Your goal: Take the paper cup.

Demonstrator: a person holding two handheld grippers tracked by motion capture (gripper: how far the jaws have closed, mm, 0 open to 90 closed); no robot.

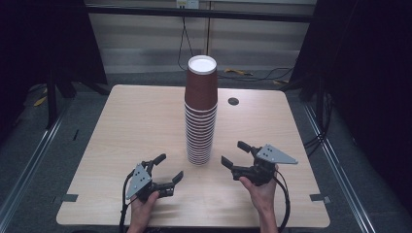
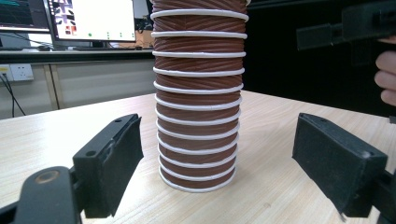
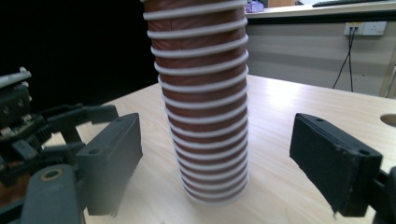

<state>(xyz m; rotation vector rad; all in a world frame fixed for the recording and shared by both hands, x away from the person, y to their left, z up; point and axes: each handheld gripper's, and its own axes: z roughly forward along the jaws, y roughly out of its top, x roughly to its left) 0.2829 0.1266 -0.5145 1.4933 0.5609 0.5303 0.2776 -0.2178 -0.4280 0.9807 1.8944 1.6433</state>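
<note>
Tall stack [image 1: 200, 111] of brown paper cups, upside down, upright near mid-worktop [image 1: 121, 131], white rims ringed down to the base. Left tongs [image 1: 170, 167] low at near left, jaws apart, nothing between, aimed at the stack's foot [image 2: 198, 172]. Right tongs [image 1: 234, 154] at near right, likewise agape and empty, also facing the lower rims [image 3: 210, 154]. Both clear of the cups, one each side.

Likely risks: a tall, narrow, light column, so easily toppled by a sideways nudge from either jaw. Gripped low, probably a wobble up top; gripped hard, a crushed wall. Nested cups may stick, so several lifted instead of one. Two tongs closing unevenly, a shove far or sideways.
</note>
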